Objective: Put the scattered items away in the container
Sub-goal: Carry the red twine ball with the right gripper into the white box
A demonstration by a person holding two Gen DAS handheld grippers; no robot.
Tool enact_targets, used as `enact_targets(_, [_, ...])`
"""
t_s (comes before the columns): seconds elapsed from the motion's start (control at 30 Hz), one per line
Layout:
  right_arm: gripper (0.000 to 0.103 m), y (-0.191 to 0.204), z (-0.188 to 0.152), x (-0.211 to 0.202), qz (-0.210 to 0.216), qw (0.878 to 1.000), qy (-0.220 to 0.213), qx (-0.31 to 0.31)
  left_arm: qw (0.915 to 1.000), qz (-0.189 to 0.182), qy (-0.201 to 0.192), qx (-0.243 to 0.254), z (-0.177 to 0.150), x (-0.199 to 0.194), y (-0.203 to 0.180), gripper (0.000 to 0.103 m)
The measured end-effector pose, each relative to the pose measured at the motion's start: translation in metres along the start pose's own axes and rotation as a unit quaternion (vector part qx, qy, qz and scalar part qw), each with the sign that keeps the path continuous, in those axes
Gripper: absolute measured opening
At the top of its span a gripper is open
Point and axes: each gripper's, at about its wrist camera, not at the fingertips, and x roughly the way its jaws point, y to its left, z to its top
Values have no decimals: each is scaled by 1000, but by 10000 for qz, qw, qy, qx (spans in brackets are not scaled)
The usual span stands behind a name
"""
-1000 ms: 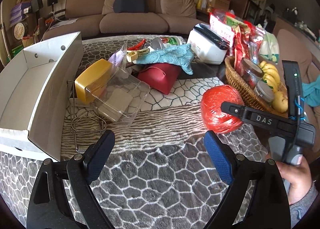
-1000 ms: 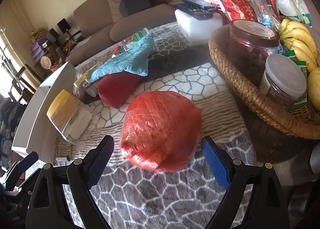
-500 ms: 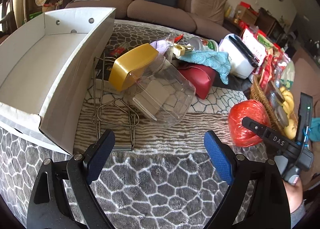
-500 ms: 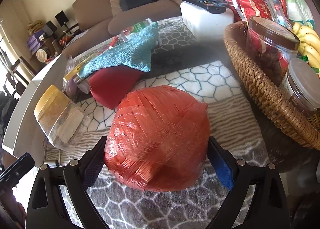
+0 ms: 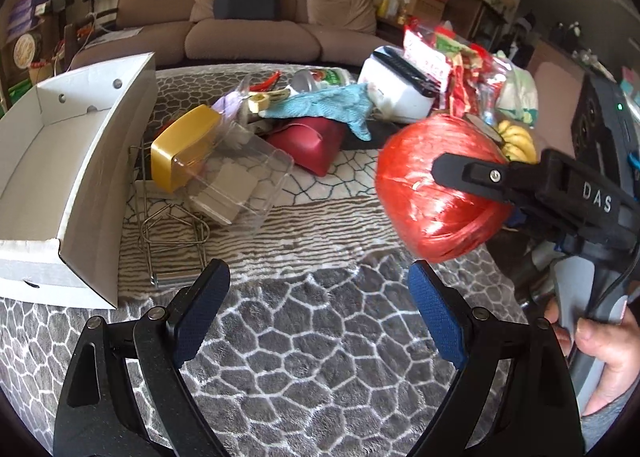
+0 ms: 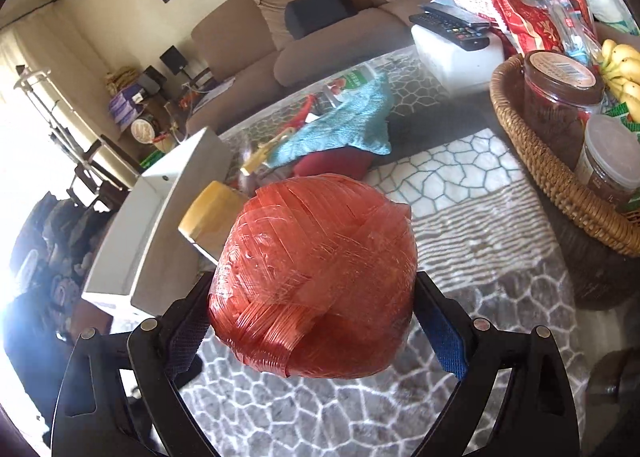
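The left gripper [image 5: 318,307] has two black plastic arms with round silver screws, and each finger wears a dark blue bumpy pad [image 5: 436,315]. The right gripper [image 6: 314,323] is built the same way, with black arms, silver screws and blue pads. From the side, its black arm shows white letters "DAS", a small green light and a thin black cable. The person's hand [image 5: 600,353] wears a grey sleeve [image 5: 608,423].

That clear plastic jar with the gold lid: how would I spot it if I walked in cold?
Start at the big white cardboard box on the left of the patterned table. Just to its right, the clear jar lies tipped on its side atop a wire rack, in front of a red pouch. Its square gold lid, facing the box, sets it apart.
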Motion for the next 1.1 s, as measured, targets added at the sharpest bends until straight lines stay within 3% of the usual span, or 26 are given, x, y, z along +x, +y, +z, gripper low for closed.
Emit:
enact_targets(0.23, [96,43,-2,-21,761,9970,118,109,9989,-133,-306,315,0,-35,-19,90])
enact_targets(0.43, [96,84,-18,-33,1048,9944,166,-24,9977,36,-673,3,-2,-75,-5,90])
enact_targets(0.47, [96,91,-21,-34,1117,9936,187,-24,9973,71,-724,-36,-2,-82,-2,88])
enact_targets(0.53, [96,105,-29,-37,1253,9918,233,-11,9968,62,-800,-66,-4,-95,1,65])
enact_targets(0.7, [96,145,-43,-49,1254,9914,163,-337,9941,136,-1039,-262,-12,-130,20,59])
enact_targets(1.0, [96,221,-50,-49,1522,9849,245,-789,9887,407,-1412,-283,-12,-194,70,57])
enact_targets(1.1, [98,245,-48,-44,1742,9806,355,-829,9864,259,-1561,-439,-9,-214,97,56])
